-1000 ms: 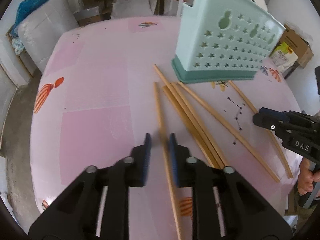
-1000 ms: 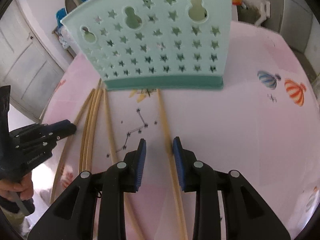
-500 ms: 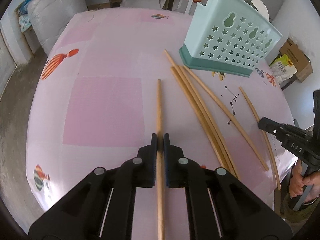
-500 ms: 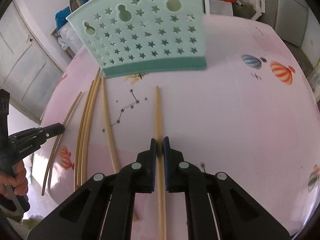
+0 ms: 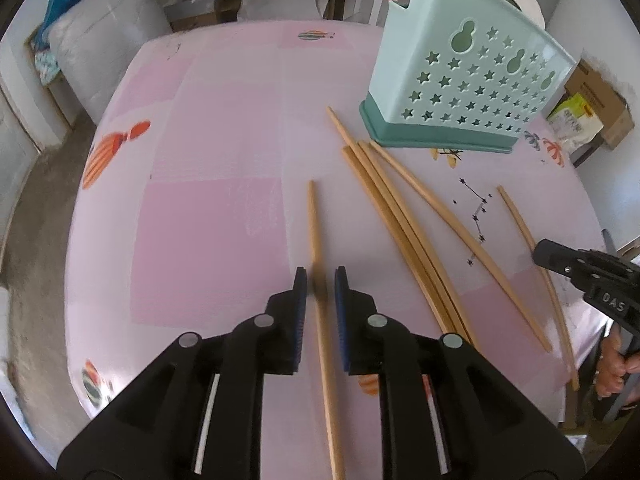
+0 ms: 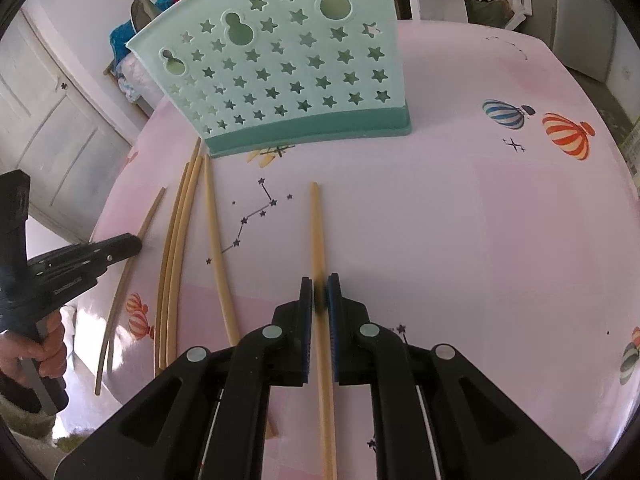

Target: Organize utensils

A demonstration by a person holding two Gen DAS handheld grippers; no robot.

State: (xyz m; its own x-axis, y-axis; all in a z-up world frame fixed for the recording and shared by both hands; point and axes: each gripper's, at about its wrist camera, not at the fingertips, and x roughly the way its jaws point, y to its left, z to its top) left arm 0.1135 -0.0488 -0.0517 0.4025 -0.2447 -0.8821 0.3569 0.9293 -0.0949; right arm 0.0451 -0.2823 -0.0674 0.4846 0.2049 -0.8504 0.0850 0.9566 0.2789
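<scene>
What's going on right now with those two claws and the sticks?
Left gripper opening, chopstick loose between. Right gripper clamped on chopstick. Holder ahead, unobstructed.

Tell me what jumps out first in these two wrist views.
The mint star-punched utensil holder stands upright at the far side of the pink table. Loose chopsticks fan out before it. Each hand-held gripper straddles one chopstick: right pinching it, left opening around its own.

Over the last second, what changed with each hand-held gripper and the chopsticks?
The right hand-held gripper closed on a chopstick. The left hand-held gripper clamped its chopstick and is now opening, pads off it. The holder and loose chopsticks stayed put.
</scene>
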